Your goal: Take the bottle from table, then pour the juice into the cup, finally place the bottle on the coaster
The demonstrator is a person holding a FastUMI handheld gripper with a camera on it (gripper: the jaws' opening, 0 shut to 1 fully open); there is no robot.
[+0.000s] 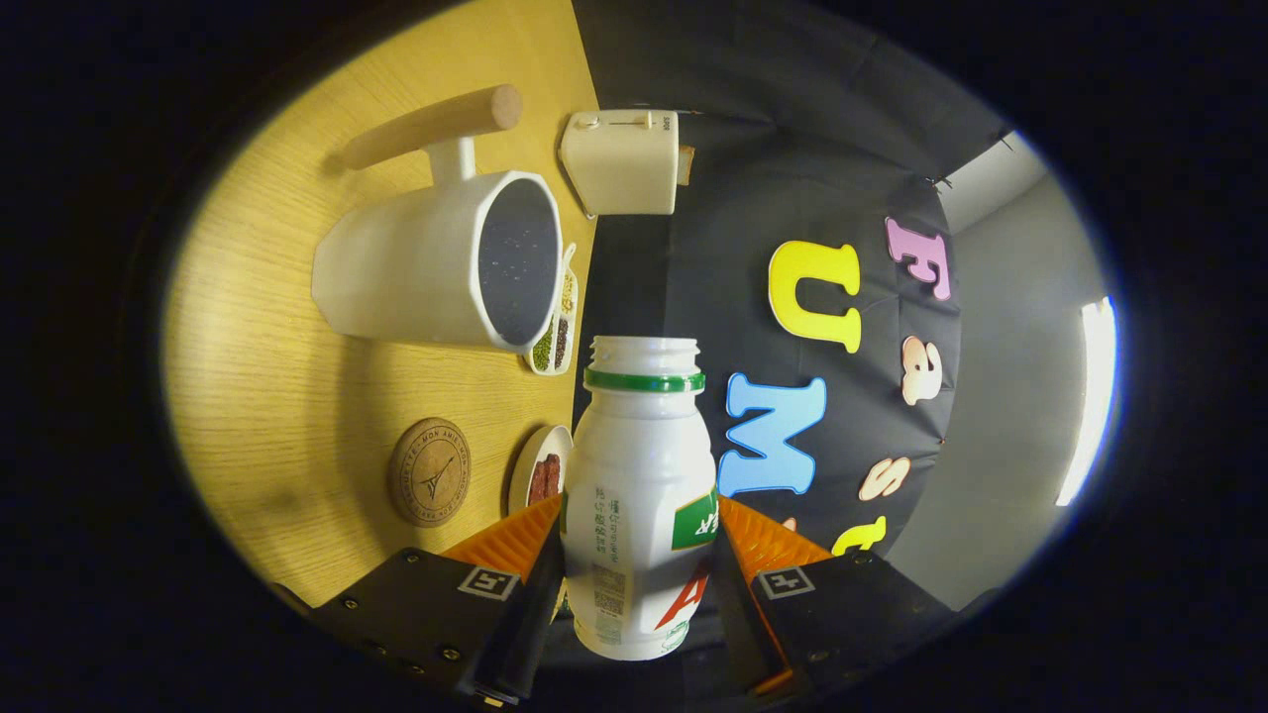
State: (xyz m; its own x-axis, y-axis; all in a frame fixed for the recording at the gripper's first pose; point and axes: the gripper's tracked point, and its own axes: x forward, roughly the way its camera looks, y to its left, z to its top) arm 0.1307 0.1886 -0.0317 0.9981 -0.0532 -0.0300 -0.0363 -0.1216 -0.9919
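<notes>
My gripper (639, 545) is shut on a white bottle (641, 495) with a green neck ring and an open, capless mouth; both fingers press on its sides. The whole view is rolled sideways, so the wooden table (277, 376) appears rotated and stands like a wall beside the bottle. A white cup (436, 262) with a dark inside and a wooden stick handle stands on the table beyond the fingers, its mouth facing the bottle's side. A round cork coaster (429, 471) lies on the table near my left finger.
A cream box-like appliance (622, 161) stands past the cup at the table's edge. A narrow dish of beans (557, 337) and a small plate with dark food (540, 470) lie along the table edge close to the bottle.
</notes>
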